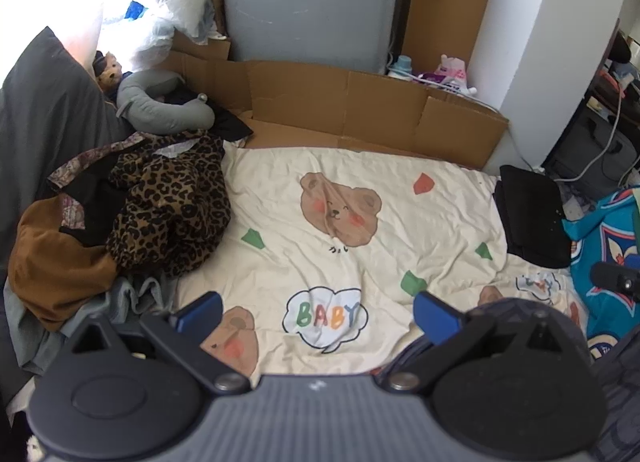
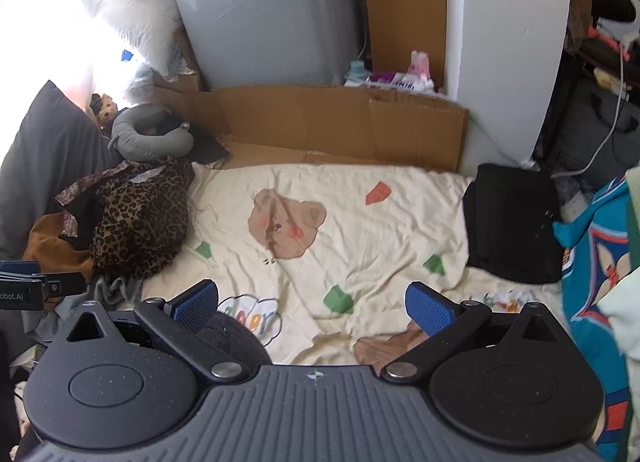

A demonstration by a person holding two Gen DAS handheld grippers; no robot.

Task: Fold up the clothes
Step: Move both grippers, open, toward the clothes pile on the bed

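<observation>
Left gripper (image 1: 318, 312) and right gripper (image 2: 312, 304): jaws apart, empty, above the bear-print sheet (image 1: 360, 230). Leopard-print garment (image 1: 172, 206) heaped at nine o'clock; folded black garment (image 2: 514, 222) at three.

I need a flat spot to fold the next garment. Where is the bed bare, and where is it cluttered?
The bear-print sheet lies bare in the middle, bordered by the clothes pile on the left, the folded black garment on the right and the cardboard behind. The left side is crowded. Both the left gripper and right gripper are open and empty.
</observation>
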